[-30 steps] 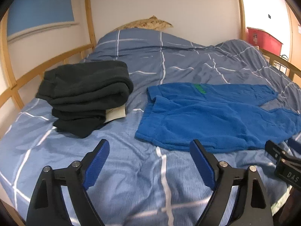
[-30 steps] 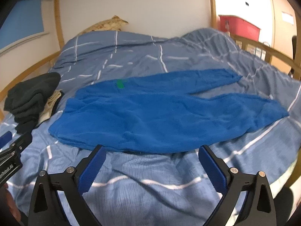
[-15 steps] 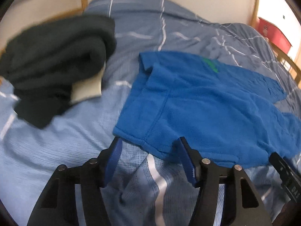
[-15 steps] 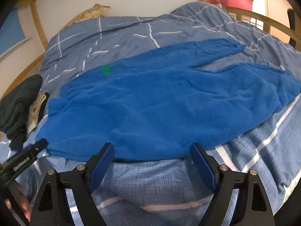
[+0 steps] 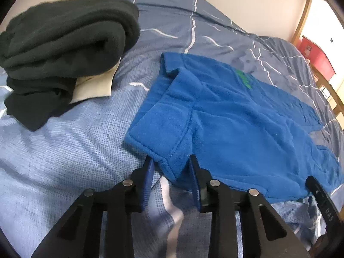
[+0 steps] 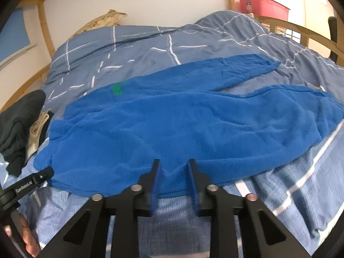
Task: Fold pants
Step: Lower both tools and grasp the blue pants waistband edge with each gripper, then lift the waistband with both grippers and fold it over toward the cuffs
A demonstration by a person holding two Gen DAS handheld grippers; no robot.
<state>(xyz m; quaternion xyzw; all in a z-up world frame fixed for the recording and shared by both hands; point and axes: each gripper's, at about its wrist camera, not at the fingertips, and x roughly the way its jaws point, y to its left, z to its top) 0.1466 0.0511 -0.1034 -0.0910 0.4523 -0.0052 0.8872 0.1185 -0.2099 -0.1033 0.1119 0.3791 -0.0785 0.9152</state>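
Blue fleece pants [image 5: 236,116] lie spread flat on the bed, waistband to the left, both legs running right [image 6: 182,124]. A green tag [image 6: 117,89] marks the far waist. My left gripper [image 5: 171,167] has its jaws closed in around the near waistband corner, with the fabric between the blue pads. My right gripper [image 6: 173,169] has its jaws narrowed around the near edge of the front leg, with blue fabric bunched between them.
A pile of folded dark clothes [image 5: 64,43] with a cream item under it lies left of the pants. The blue checked duvet [image 5: 64,150] covers the bed. Wooden bed rails [image 6: 301,30] and a red bin [image 6: 262,3] stand at the right. A pillow [image 6: 103,20] lies at the head.
Both grippers moved forward and down to the pants' near edge and narrowed from wide open onto the fabric, the left at the waistband corner, the right at the leg edge.
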